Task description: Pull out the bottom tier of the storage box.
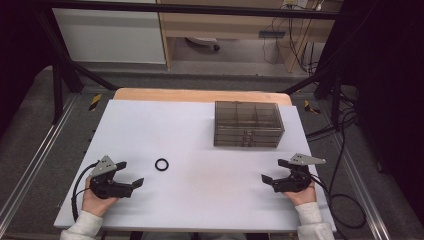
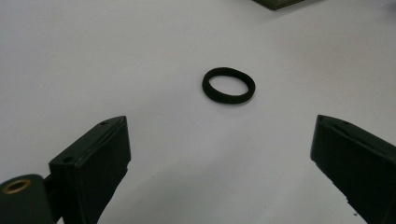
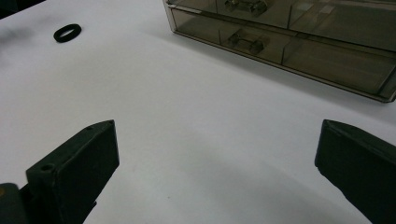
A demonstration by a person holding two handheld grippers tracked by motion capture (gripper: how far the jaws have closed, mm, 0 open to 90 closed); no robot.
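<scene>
A small black ring lies flat on the white table top, left of centre. My left gripper rests at the near left, open, pointing right toward the ring; the ring sits a short way ahead of its spread jaws, untouched. A smoky clear drawer box stands at the far right of the top. My right gripper rests at the near right, open and empty, pointing left. Its own view has the drawer box ahead to the right and the ring far off at upper left.
The white top ends at a wooden strip along the far side. Black frame bars stand at the back corners. Cables trail off the right edge onto the grey floor.
</scene>
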